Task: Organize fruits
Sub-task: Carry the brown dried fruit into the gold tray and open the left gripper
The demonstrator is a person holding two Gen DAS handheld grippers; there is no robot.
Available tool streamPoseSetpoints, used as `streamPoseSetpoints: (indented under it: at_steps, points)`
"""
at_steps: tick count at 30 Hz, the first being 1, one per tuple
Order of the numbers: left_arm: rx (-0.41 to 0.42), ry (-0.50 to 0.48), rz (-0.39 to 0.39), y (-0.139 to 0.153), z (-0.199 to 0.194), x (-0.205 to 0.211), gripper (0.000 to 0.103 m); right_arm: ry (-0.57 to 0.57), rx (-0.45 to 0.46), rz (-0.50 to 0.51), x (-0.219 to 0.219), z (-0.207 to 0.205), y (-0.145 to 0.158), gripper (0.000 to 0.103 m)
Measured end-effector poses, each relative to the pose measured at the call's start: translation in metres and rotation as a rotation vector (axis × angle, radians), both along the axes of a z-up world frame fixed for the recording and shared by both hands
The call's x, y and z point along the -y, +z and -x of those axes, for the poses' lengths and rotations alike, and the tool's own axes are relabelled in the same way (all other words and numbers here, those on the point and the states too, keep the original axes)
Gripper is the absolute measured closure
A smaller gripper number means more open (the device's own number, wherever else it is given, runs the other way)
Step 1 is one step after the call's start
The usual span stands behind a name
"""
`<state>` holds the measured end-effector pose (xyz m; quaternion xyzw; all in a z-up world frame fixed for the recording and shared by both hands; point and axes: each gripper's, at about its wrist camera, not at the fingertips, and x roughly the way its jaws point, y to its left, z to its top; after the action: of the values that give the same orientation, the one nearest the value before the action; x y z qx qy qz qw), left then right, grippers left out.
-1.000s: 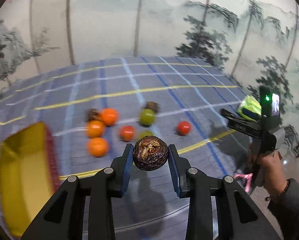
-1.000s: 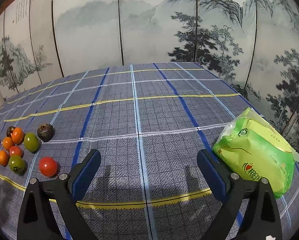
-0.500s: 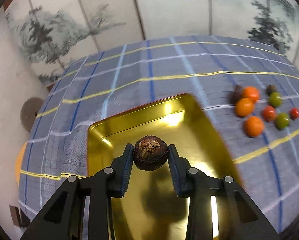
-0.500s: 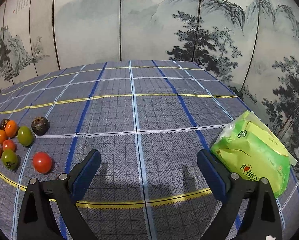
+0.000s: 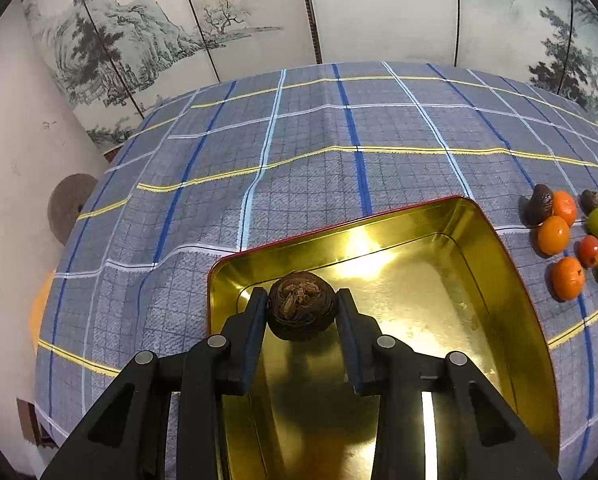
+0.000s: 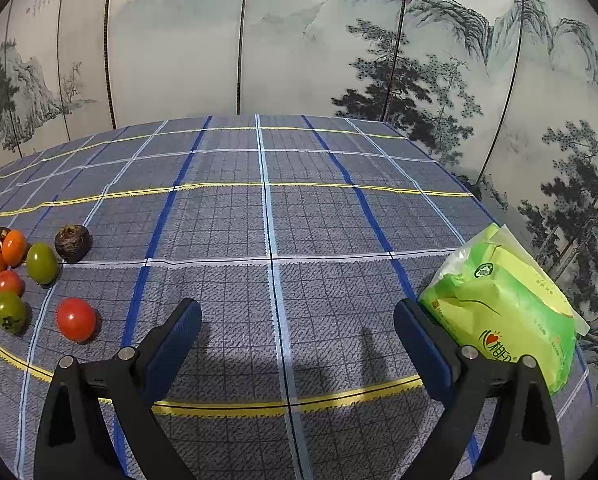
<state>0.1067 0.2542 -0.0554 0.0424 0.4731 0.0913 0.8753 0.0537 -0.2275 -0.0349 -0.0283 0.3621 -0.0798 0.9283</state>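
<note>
Left wrist view shows your left gripper [image 5: 302, 312] squeezing the brown fruit [image 5: 301, 306] right above the gold tray [image 5: 511, 280], so go straight down, while your right gripper [image 6: 297, 334] waits wide apart, holding nothing.

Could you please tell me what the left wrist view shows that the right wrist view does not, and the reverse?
Only the left wrist view shows the gold tray and the left gripper holding a brown fruit over it. Only the right wrist view shows the green packet, a lone red tomato and the open right gripper. Both show the checked cloth and the fruit cluster.
</note>
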Motion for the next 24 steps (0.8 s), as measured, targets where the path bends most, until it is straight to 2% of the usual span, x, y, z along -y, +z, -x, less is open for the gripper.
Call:
streamPoseSetpoints:
  at_steps: [5,8,12,16,18,19,24]
  points:
    - [0.018,0.010,-0.005,0.002,0.007,0.003,0.067,0.035,-0.009,-0.015,-0.001,0.001,0.000,0.007]
    - [0.032,0.000,-0.004,0.007,0.015,0.006,0.067,0.096,0.055,-0.028,-0.007,0.008,0.005,0.018]
    - [0.052,0.007,0.029,0.017,0.026,0.004,0.066,0.197,0.088,-0.098,-0.024,0.020,0.005,0.031]
    - [0.097,0.002,0.039,0.029,0.035,0.000,0.063,0.329,0.120,-0.042,-0.063,0.030,0.007,0.032]
    - [0.105,0.006,0.041,0.030,0.037,-0.004,0.058,0.377,0.098,-0.014,-0.081,0.030,0.008,0.033]
    - [0.108,0.014,0.038,0.031,0.038,-0.006,0.057,0.390,0.069,-0.033,-0.083,0.030,0.009,0.033]
    - [0.144,0.063,0.089,0.045,0.058,-0.017,0.056,0.435,0.028,-0.060,-0.094,0.031,0.009,0.033]
